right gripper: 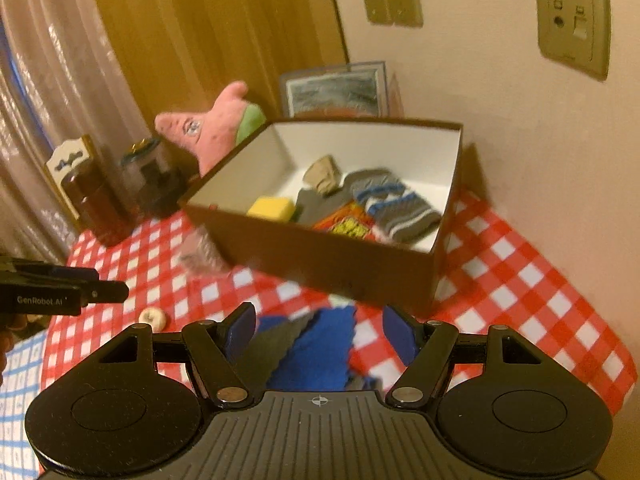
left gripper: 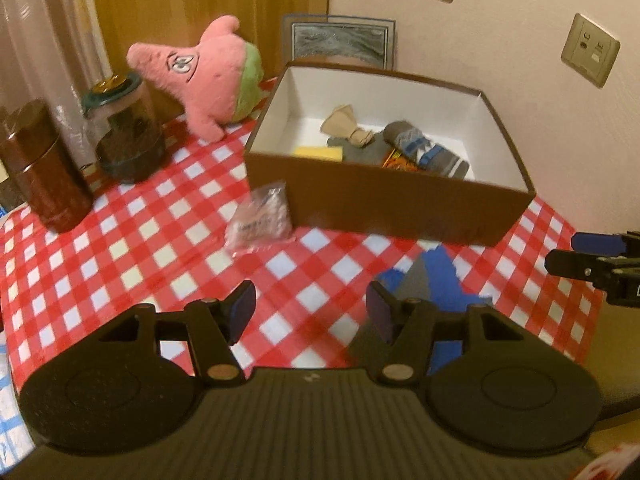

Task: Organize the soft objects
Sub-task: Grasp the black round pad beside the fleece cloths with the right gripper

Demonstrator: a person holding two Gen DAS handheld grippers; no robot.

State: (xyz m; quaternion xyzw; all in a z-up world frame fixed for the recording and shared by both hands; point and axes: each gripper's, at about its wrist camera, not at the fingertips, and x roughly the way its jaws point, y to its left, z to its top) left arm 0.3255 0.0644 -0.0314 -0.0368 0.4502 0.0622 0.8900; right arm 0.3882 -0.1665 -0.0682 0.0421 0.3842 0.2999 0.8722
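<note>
While both of your grippers hang over the near edge of the checked tablecloth, neither one holds anything: the left gripper stands with its jaws apart over bare cloth, and the right gripper is spread wide above the blue and grey cloth that lies crumpled just in front of the brown box.

That cloth looks like your next soft thing. In the box already lie a striped sock, a beige bundle, a yellow sponge and a bright packet.

If you close the right pads on only one layer, the cloth may unfold and drag as you lift, snagging on the box's near wall or pulling the tablecloth. Come in too low and the fingers could pinch the tablecloth with it. The small clear bag lies against the box's near left corner, and a sweep by the left gripper could knock it. The pink plush leans far left, beside the dark jar and brown canister; reaching for it risks toppling those.

Both views are smeared. Your own gripper bodies hide the cloth's near part, so its full extent is unclear. The round pale thing near the left gripper is too small to name.
</note>
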